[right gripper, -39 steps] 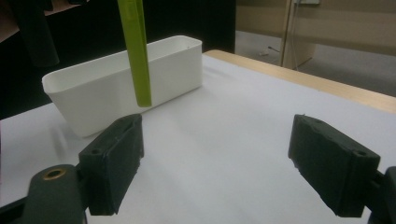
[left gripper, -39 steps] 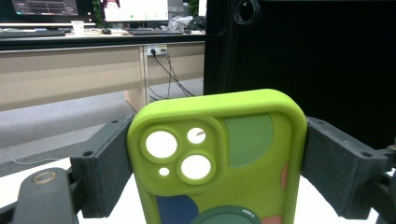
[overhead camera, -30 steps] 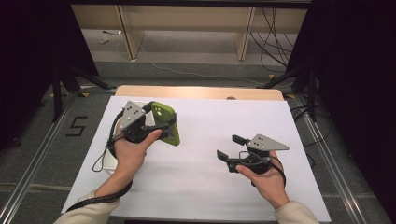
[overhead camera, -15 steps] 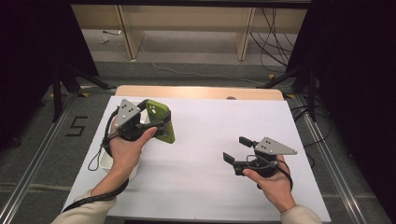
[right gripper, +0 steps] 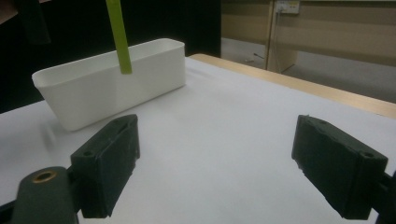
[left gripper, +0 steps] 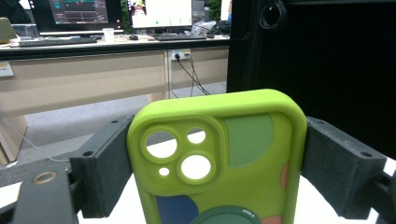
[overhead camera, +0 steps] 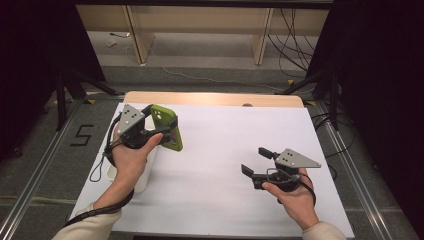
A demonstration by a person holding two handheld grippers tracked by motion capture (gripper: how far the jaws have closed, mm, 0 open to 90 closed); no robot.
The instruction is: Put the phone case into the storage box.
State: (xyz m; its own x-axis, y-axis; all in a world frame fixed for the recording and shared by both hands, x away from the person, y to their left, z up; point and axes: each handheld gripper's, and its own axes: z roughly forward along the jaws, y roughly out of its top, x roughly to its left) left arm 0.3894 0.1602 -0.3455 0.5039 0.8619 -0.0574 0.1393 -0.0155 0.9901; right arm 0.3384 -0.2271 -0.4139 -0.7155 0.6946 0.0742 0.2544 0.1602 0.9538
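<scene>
While the left gripper (overhead camera: 167, 131) is clamped on both side edges of a green phone case (left gripper: 219, 158), it holds the case upright above the white table (overhead camera: 225, 150), over a white bin (right gripper: 112, 84) at the table's left side. Well apart at the right, the right gripper (overhead camera: 257, 162) rests low with jaws spread wide, grasping nothing.

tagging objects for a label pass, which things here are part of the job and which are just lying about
In use:
- lime green silicone phone case, clamped in the left tongs
- white rectangular plastic bin, probably
- right tongs, open, empty

Lying about:
- loose cables on the floor
- wooden desk legs
</scene>
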